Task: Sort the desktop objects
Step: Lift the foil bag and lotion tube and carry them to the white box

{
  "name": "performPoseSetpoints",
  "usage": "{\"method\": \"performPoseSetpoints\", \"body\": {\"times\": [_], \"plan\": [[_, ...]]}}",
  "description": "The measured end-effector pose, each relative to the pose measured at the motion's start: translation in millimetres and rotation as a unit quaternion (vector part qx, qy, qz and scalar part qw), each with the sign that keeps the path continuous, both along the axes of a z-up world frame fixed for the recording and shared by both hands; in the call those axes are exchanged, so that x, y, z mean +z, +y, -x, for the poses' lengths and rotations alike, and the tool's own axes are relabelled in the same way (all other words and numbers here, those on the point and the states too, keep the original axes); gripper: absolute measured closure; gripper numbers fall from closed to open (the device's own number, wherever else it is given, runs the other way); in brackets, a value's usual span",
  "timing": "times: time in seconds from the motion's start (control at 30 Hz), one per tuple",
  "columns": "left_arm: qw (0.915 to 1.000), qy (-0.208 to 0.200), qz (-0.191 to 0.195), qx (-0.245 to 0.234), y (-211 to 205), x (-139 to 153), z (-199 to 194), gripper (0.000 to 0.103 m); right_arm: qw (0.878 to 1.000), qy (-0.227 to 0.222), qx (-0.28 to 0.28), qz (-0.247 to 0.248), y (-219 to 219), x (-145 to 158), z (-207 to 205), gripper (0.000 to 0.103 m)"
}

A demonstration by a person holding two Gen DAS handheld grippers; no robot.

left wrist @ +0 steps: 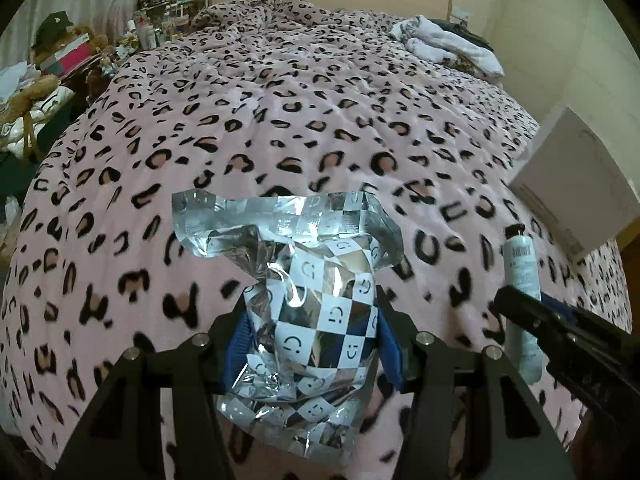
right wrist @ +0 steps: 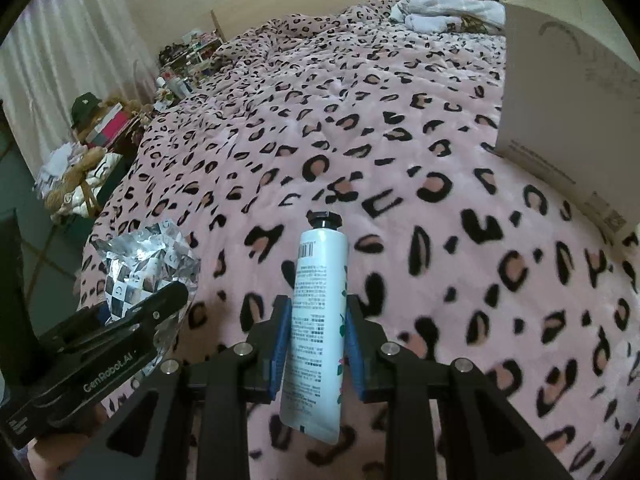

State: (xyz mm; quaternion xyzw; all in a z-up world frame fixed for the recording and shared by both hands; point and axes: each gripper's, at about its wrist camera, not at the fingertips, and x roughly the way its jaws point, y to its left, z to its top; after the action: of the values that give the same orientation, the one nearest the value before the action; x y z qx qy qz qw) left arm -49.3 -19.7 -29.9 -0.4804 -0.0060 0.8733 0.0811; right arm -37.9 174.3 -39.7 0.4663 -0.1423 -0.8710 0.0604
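Silver checkered foil bag (left wrist: 308, 320) sits clamped in our left hand-held gripper (left wrist: 310, 336); our right hand-held gripper (right wrist: 318, 332) pinches a white tube (right wrist: 318, 320). Both hang above the leopard-print bed (left wrist: 280, 120), a white box (right wrist: 568, 92) at its right edge.

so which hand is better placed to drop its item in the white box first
Right. The white box sits on the right side of the bed, nearer the right gripper holding the white tube. The left gripper, with the foil bag, is farther away.

Leopard-print blanket (left wrist: 304, 92), folded clothes (left wrist: 448, 46) far corner, black cap (right wrist: 86, 110).
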Motion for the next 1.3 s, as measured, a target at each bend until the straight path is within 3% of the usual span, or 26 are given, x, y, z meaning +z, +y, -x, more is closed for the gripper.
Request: {"method": "performPoseSetpoints", "body": {"times": [0.9, 1.3], "plan": [[0.9934, 0.036, 0.015, -0.108, 120, 52, -35, 0.048, 0.997, 0.05, -0.064, -0.017, 87, 60, -64, 0.077], [0.9812, 0.067, 0.02, -0.18, 171, 71, -45, 0.048, 0.991, 0.07, -0.112, -0.033, 125, 74, -83, 0.077]]}}
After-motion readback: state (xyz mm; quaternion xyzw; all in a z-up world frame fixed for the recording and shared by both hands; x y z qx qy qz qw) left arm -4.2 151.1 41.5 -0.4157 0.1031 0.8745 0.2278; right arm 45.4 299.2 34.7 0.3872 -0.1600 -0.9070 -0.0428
